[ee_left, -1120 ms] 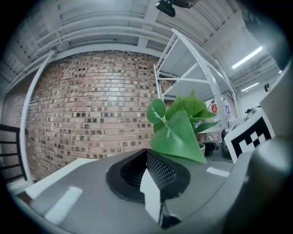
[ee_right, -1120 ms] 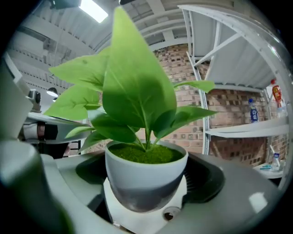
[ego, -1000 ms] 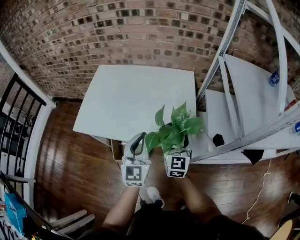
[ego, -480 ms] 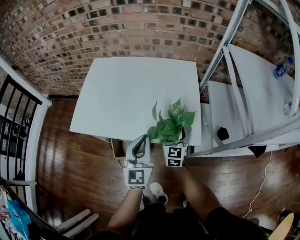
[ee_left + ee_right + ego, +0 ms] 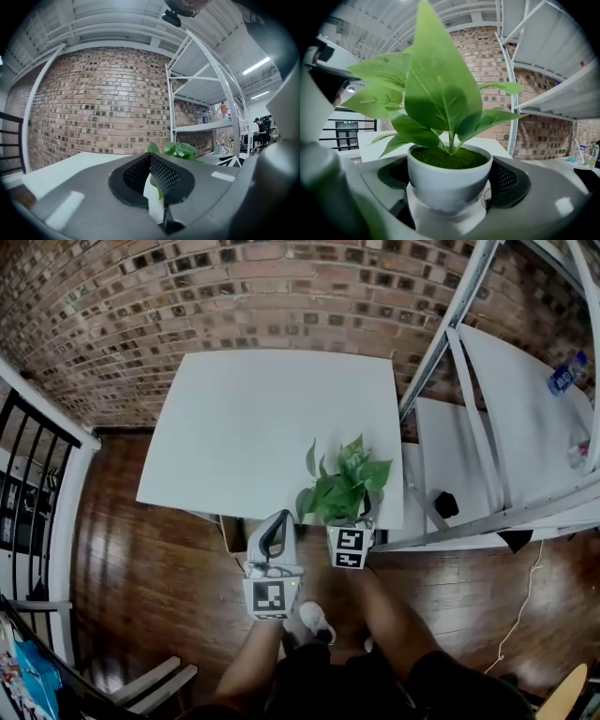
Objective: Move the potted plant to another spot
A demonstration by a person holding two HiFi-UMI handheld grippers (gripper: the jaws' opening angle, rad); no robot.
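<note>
The right tool (image 5: 450, 202) grips the white potted plant (image 5: 449, 178) at the worktop's (image 5: 246, 427) near edge. The left tool (image 5: 153, 176) is closed and empty. Its cube shows a square marker (image 5: 269, 595).

Potted plant (image 5: 343, 491) at white table (image 5: 244, 418) near edge, right gripper (image 5: 350, 524) at pot; left gripper (image 5: 276, 521) alongside.

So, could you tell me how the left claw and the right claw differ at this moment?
The right claw stands wide, closed around the potted plant; the left claw is shut and empty. The right claw reaches over the table's near edge; the left claw lies mostly over the floor. Both carry a marker cube.
</note>
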